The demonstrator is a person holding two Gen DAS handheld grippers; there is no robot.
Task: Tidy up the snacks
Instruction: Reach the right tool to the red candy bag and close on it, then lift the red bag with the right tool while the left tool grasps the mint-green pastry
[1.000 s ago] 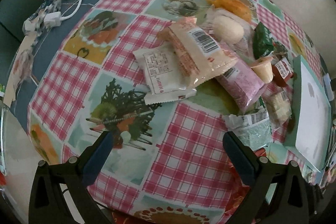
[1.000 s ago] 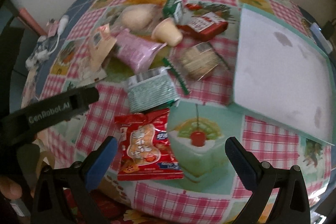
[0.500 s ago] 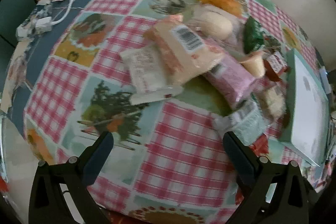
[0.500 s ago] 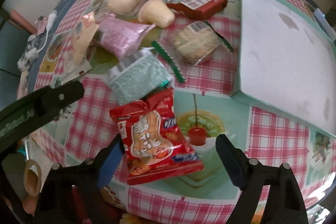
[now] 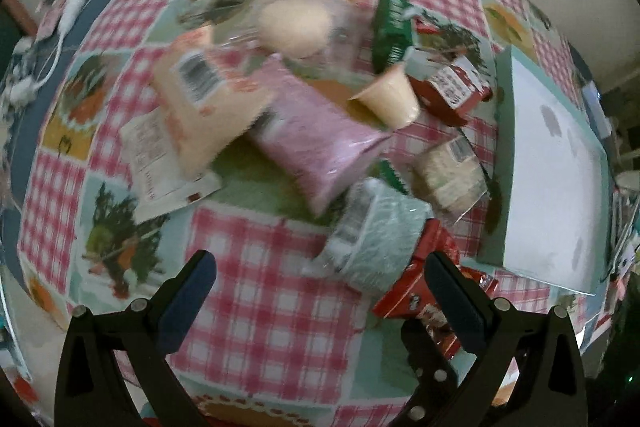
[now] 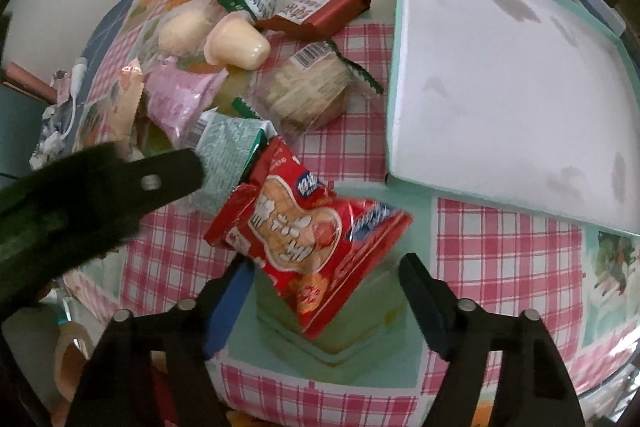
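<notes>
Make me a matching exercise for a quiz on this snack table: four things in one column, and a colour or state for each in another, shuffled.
Things:
1. tray
2. pudding cup
3. cracker packet
4. right tongs

States:
a. red
b. empty, mint rim
c. open around a packet
d. lying on its side

Pairs: 1-b, 2-d, 3-a, 4-c

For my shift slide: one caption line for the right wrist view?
Right tongs have been closing around a red snack bag beside the empty white tray.
</notes>
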